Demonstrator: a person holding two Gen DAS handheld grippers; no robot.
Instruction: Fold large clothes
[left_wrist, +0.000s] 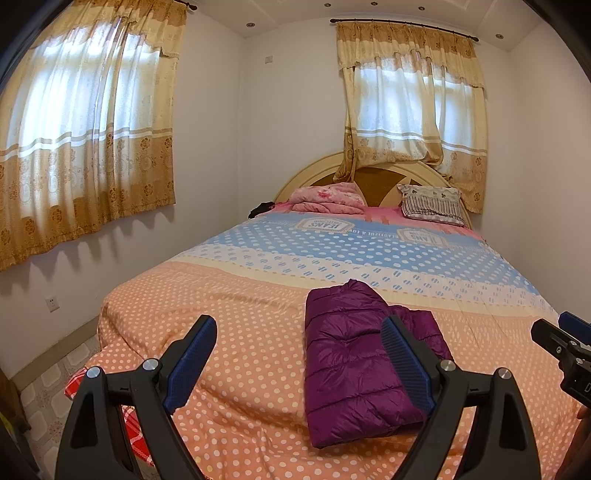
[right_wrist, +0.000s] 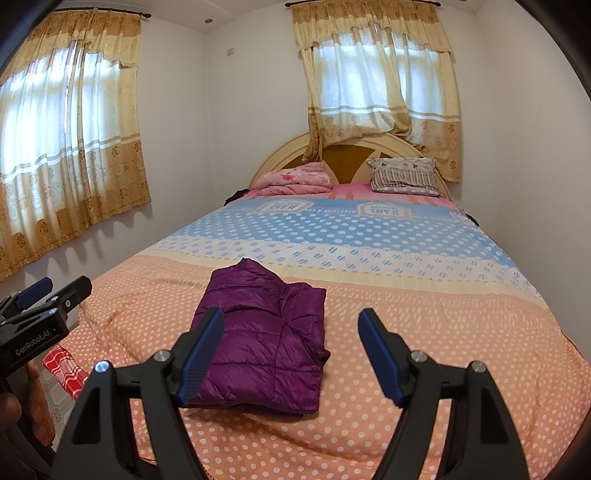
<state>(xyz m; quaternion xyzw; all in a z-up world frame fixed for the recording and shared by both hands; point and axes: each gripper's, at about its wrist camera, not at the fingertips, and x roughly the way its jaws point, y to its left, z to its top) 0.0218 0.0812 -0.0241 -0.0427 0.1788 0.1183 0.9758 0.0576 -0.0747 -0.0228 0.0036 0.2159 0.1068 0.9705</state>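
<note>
A purple quilted jacket (left_wrist: 354, 362) lies folded into a compact rectangle on the orange dotted part of the bed cover (left_wrist: 240, 332). It also shows in the right wrist view (right_wrist: 266, 332). My left gripper (left_wrist: 299, 325) is open and empty, held above the bed's foot with the jacket behind its right finger. My right gripper (right_wrist: 291, 317) is open and empty, with the jacket behind its left finger. Each gripper shows at the edge of the other's view: the right gripper at the right edge (left_wrist: 561, 332), the left gripper at the left edge (right_wrist: 48, 291).
The bed fills the room between white walls. A pink blanket (left_wrist: 325, 197) and a striped pillow (left_wrist: 432, 203) lie at the headboard (left_wrist: 376, 177). Curtained windows are on the left wall (left_wrist: 85, 140) and behind the bed. A red checked cloth (left_wrist: 136, 435) hangs at the bed's left foot corner.
</note>
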